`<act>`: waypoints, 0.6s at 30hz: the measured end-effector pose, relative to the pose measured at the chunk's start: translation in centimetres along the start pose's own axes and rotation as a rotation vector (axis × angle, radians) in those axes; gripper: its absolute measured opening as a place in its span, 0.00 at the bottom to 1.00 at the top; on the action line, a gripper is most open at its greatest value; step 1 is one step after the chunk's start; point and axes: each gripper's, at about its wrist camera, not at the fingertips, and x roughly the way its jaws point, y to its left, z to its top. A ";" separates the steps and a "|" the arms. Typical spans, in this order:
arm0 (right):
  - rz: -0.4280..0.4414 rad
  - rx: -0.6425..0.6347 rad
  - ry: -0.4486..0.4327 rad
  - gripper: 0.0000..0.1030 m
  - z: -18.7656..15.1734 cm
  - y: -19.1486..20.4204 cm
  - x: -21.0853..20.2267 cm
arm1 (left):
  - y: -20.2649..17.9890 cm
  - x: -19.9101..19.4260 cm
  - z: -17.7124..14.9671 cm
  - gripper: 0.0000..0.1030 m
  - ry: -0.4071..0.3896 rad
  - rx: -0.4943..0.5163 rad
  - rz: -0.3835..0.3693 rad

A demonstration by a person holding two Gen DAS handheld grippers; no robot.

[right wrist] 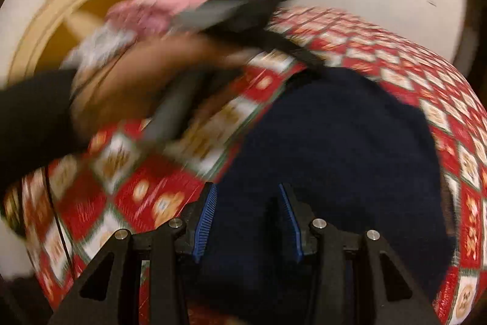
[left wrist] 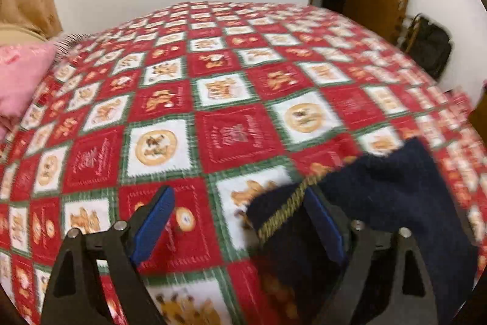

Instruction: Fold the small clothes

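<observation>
Right wrist view heavily motion-blurred: person's hand (right wrist: 146, 78) and the left gripper (right wrist: 307, 60) smeared, its jaw state unreadable there; navy garment (right wrist: 328, 148) cut off at bottom edge, type and fold unclear; bedspread (left wrist: 231, 99) print blurred.

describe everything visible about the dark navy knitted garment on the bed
The dark navy knitted garment looks soft and woolly, with a gold twisted-cord trim along one edge. It lies rumpled on the red, white and green checked bedspread. Both open grippers hover at it; blur hides whether either touches it.
</observation>
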 end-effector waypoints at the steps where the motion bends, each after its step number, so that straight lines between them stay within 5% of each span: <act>1: -0.015 0.000 0.020 0.42 -0.4 0.2 0.7 | -0.2 0.8 0.0 0.51 0.008 0.004 0.001; 2: -0.022 -0.002 0.045 0.40 -1.1 0.4 1.3 | -0.5 2.2 0.1 0.22 0.052 -0.007 -0.047; 4: -0.028 -0.015 0.029 0.39 -2.2 0.9 1.1 | -1.2 3.2 0.3 0.00 0.087 -0.013 -0.073; 7: -0.063 -0.064 0.064 0.38 -2.6 1.7 0.5 | -3.0 4.4 0.5 0.00 0.054 0.050 0.053; 15: -0.069 -0.155 0.190 0.37 -2.2 2.9 -0.3 | 1.4 1.1 0.4 0.14 0.035 -0.029 0.050; 18: 0.003 -0.099 0.141 0.37 -1.0 1.7 -2.4 | 3.4 -1.9 -1.1 0.40 -0.013 -0.034 0.060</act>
